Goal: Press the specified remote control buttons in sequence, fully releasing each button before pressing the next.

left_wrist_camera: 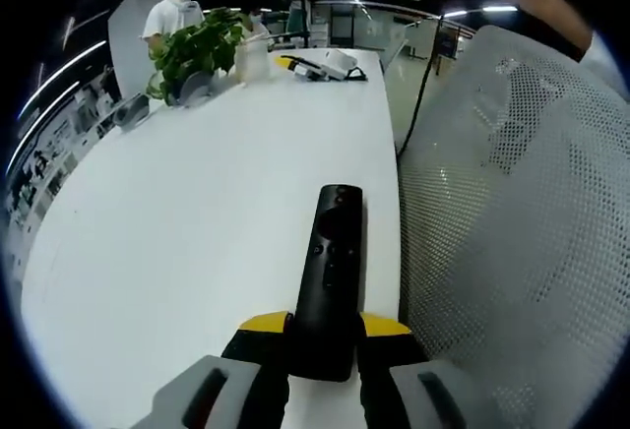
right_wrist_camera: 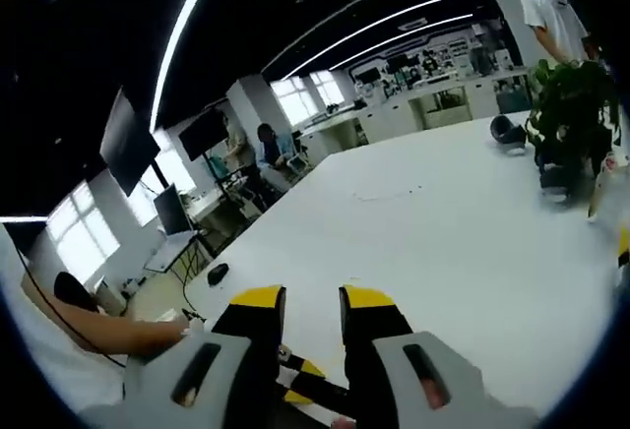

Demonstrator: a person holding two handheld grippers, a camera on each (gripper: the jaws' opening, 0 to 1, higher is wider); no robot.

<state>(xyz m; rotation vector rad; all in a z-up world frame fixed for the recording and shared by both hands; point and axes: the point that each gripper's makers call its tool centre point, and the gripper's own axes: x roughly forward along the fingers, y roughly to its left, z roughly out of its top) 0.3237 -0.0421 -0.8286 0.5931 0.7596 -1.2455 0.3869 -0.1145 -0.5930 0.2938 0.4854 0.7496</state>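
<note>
A long black remote control [left_wrist_camera: 333, 262] lies lengthwise along the right edge of the white table [left_wrist_camera: 197, 213], buttons up. My left gripper [left_wrist_camera: 325, 323] is shut on its near end, one yellow-tipped jaw on each side. In the right gripper view, my right gripper [right_wrist_camera: 313, 296] hangs over the white table [right_wrist_camera: 443, 222] with a narrow gap between its jaws and nothing in it. A person's bare forearm [right_wrist_camera: 108, 331] comes in from the lower left beside it.
A white mesh chair back [left_wrist_camera: 512, 232] stands close against the table's right edge. A potted plant [left_wrist_camera: 197, 50] [right_wrist_camera: 571, 104], a pale cup [left_wrist_camera: 253, 58] and cabled devices [left_wrist_camera: 325, 65] sit at the far end. A person in white [left_wrist_camera: 169, 16] stands beyond.
</note>
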